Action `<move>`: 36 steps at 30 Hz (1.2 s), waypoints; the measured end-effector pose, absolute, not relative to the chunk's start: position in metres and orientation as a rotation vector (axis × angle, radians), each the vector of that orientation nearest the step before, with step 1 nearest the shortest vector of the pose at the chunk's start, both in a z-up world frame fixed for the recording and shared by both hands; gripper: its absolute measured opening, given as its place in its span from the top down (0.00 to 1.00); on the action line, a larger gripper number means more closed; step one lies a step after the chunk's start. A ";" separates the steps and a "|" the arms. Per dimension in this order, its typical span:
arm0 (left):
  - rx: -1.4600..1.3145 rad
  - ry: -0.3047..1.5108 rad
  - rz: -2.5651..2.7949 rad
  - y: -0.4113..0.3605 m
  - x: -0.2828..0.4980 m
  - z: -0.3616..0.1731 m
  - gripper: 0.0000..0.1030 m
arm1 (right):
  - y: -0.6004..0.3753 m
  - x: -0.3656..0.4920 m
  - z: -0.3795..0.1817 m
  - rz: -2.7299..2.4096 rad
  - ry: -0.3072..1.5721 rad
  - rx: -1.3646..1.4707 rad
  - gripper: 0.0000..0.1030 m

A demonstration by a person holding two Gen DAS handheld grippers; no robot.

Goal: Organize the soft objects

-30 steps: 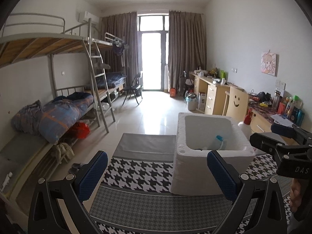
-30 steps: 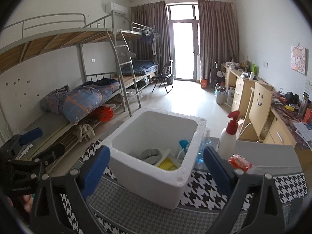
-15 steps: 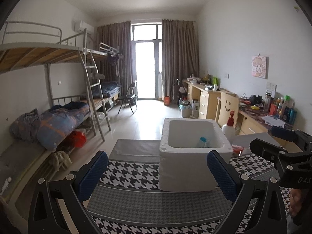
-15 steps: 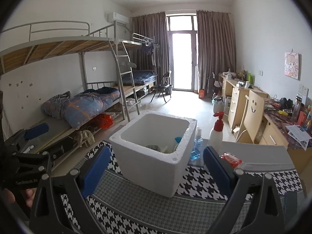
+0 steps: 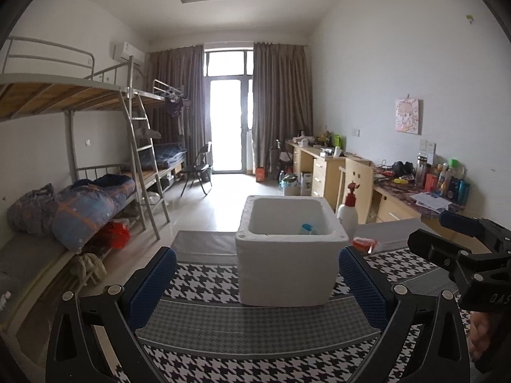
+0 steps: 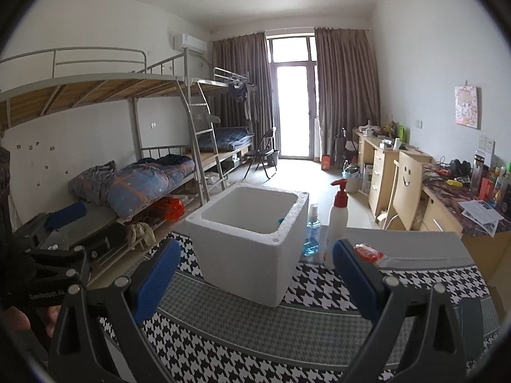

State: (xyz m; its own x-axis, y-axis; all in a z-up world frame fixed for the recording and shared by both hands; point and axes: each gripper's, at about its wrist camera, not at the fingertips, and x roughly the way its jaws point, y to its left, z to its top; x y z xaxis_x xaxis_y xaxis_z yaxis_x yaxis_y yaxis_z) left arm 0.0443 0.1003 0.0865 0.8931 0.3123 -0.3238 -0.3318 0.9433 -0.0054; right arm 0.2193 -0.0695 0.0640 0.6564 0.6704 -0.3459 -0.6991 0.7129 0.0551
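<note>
Both grippers are spread wide with nothing between the blue pads. Left gripper (image 5: 257,282) hangs above the houndstooth cloth (image 5: 204,282), directly facing the white foam box (image 5: 289,274). Right gripper (image 6: 254,276) hangs beside it, facing the same box (image 6: 249,265) from the box's right corner. Each gripper shows at the edge of the other's view, well apart from it.

The foam box stands upright on the cloth with its top open. Its interior is mostly hidden by the walls; only a blue-capped item (image 5: 308,228) shows above the near rim, and any soft objects inside cannot be made out.

Just beyond the box's right side stand a white spray bottle with a red trigger (image 6: 337,220) and a clear bottle of blue liquid (image 6: 311,233). A red-topped packet (image 6: 367,252) lies on the cloth near the right gripper's right pad.
</note>
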 end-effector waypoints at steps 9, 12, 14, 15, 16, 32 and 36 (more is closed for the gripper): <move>-0.053 0.293 0.316 0.089 0.031 0.080 0.01 | -0.083 0.205 0.053 0.766 0.331 -0.058 0.05; -0.046 0.289 0.306 0.083 0.027 0.075 0.01 | -0.086 0.201 0.049 0.769 0.322 -0.058 0.05; -0.042 0.273 0.304 0.078 0.023 0.073 0.01 | -0.089 0.197 0.046 0.772 0.315 -0.059 0.05; -0.043 0.269 0.304 0.076 0.021 0.072 0.01 | -0.091 0.196 0.044 0.772 0.311 -0.058 0.05; -0.043 0.268 0.303 0.075 0.019 0.071 0.01 | -0.094 0.195 0.043 0.766 0.306 -0.055 0.05; -0.069 0.241 0.304 0.069 0.006 0.051 0.01 | -0.115 0.168 0.025 0.710 0.244 -0.041 0.05; -0.068 0.234 0.312 0.067 0.003 0.048 0.01 | -0.118 0.164 0.022 0.700 0.226 -0.045 0.05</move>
